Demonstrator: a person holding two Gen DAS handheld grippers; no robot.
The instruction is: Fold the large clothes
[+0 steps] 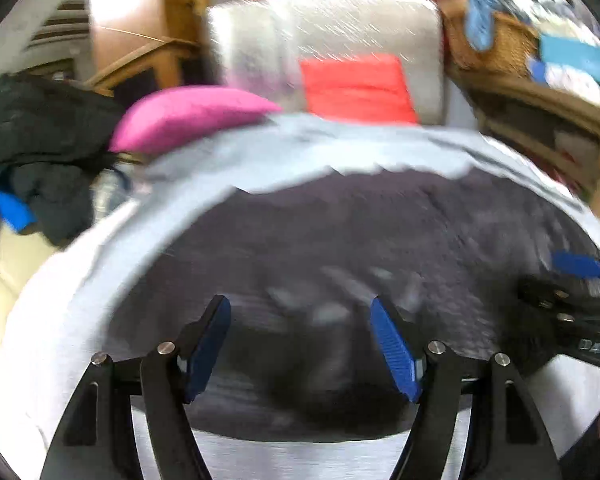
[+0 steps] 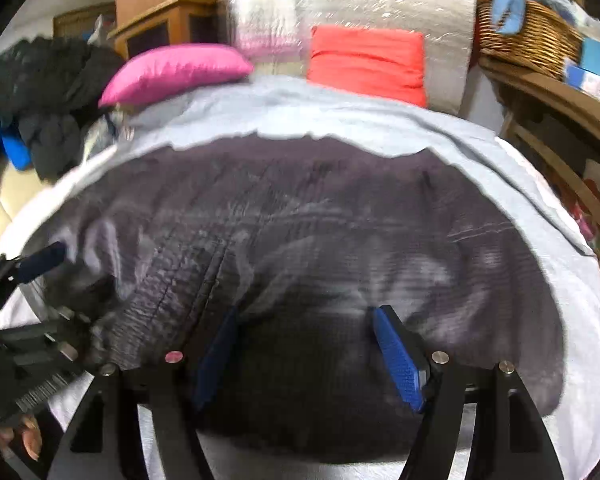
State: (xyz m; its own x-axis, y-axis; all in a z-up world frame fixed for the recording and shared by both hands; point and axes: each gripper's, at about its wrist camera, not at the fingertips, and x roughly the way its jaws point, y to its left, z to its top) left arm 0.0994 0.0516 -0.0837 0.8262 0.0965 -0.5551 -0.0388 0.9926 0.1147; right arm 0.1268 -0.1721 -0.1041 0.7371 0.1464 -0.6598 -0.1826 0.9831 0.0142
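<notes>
Two tongs (image 1: 300, 344) (image 2: 304, 354), both wide and empty, over one dark garment (image 2: 300, 240), two cushions beyond.

We see both views smeared by motion blur, so the weave and seams of the dark garment (image 1: 340, 232) dissolve into streaks. In the left wrist view its near edge, at six o'clock, is hidden behind the left gripper (image 1: 300, 344), and we cannot tell how it is folded. At three o'clock the right gripper (image 1: 572, 280) is cut off by the frame edge, only one blue fingertip clear. In the right wrist view, at nine o'clock, the other gripper is likewise cropped, and fingers (image 2: 24, 442) at seven o'clock are only partly in frame. The dark heap (image 2: 40, 92) at ten o'clock is too blurred for us to identify.
</notes>
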